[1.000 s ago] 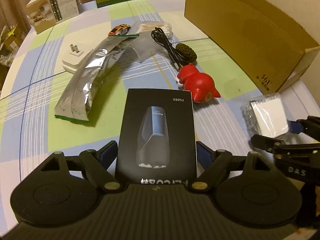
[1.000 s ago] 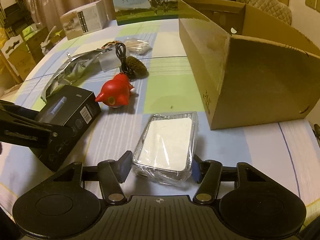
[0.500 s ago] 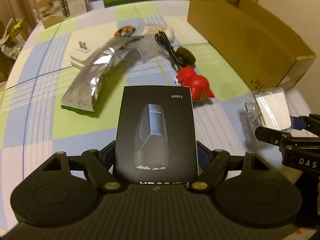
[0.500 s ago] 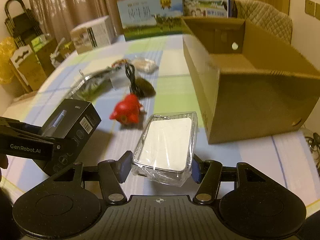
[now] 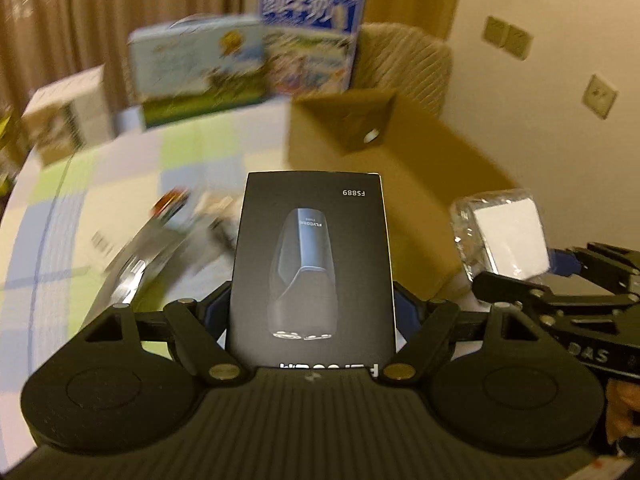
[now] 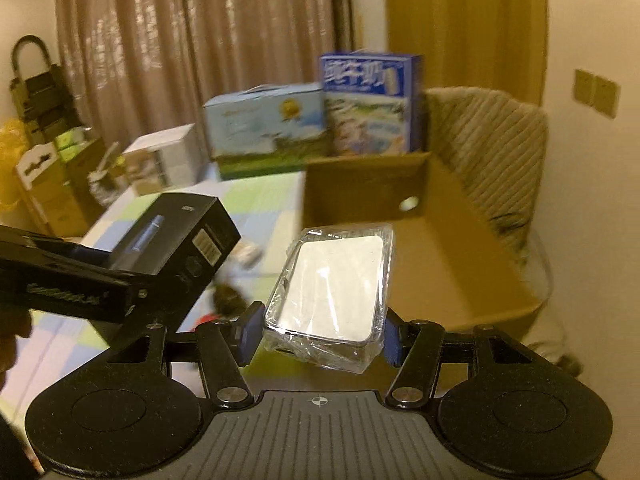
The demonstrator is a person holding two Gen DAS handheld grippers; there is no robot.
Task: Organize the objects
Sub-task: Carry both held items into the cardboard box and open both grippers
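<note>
**Carrying two loads toward the open carton**

Looking along the left wrist view, the left gripper (image 5: 312,312) is clamped on the black shaver box (image 5: 314,264), its blue pads pressing the box's two long sides, so the box's long axis runs straight forward, away from the camera. The box is held off the table (image 5: 120,184). The open cardboard carton (image 5: 384,152) lies ahead and to the right of it, its near wall partly hidden behind the box. At the right edge the right gripper (image 5: 536,276) appears with the plastic-wrapped white pack (image 5: 508,236) raised beside the carton. Everything left on the table is too blurred to name.

In the right wrist view, the right gripper (image 6: 316,336) is closed on the plastic-wrapped white pack (image 6: 336,288), held at its near end, with the long axis pointing forward and a little right. The carton's (image 6: 424,280) open mouth sits directly beyond the pack, and the pack's far end appears to overlap the carton's near rim. The black shaver box (image 6: 176,236), in the left gripper (image 6: 132,272), hangs to the left, over the table (image 6: 256,208) and outside the carton wall.

By my reading the right hand is the nearer one: its pack needs only a short forward carry, then lowering. The left box would have to travel rightward over the wall first.
</note>
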